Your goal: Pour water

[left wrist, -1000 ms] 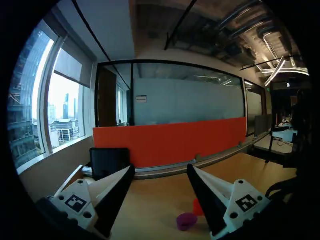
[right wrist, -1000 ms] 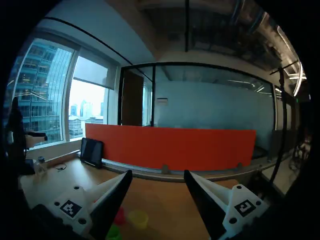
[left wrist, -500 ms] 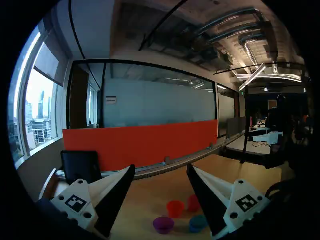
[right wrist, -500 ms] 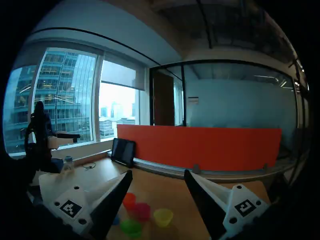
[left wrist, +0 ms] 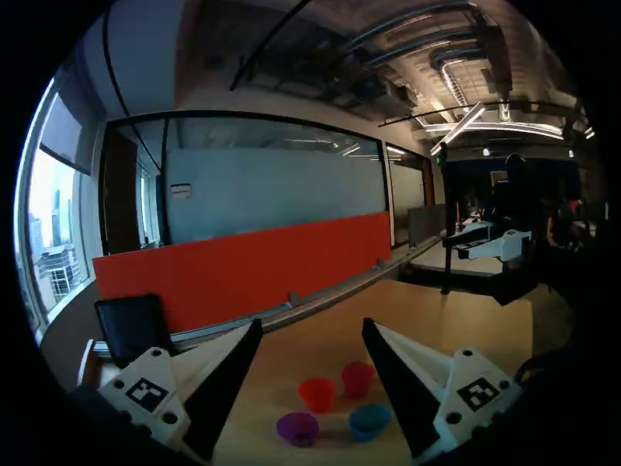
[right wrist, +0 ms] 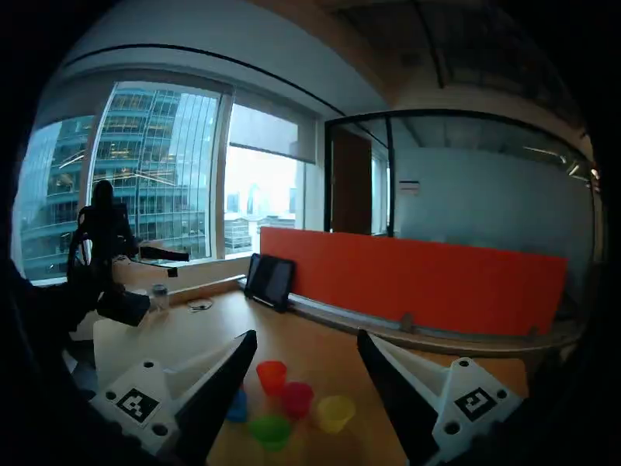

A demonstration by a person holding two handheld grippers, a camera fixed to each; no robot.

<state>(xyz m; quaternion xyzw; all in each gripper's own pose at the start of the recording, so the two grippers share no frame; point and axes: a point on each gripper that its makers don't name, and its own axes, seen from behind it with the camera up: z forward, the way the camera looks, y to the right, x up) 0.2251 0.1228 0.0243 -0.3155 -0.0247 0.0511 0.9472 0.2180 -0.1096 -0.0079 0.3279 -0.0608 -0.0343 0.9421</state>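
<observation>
Jaws on the left gripper (left wrist: 310, 321) and right gripper (right wrist: 306, 334) both gape empty over the wooden desk (left wrist: 442, 311), so a clean approach probably means lowering squarely onto one vessel without nudging its neighbours, either in the near cluster, where the orange cup (right wrist: 272, 376) sits just beside the pink cup (right wrist: 296, 398), or the small clear bottle (right wrist: 159, 297) far left.

The desk (left wrist: 442, 318) looks like smooth wood, the cups (right wrist: 296, 398) like plastic.

This is an open-plan office high up in a city. A long pale wooden bench (left wrist: 442, 311) carries a low orange divider panel (left wrist: 233, 272) along its far edge, with a glass-walled meeting room (left wrist: 272, 186) behind. Tall windows (right wrist: 155, 171) face glass towers. Bare ceiling ducts (left wrist: 404, 46) and strip lights (left wrist: 458, 128) run above further desks (left wrist: 481, 268).
</observation>
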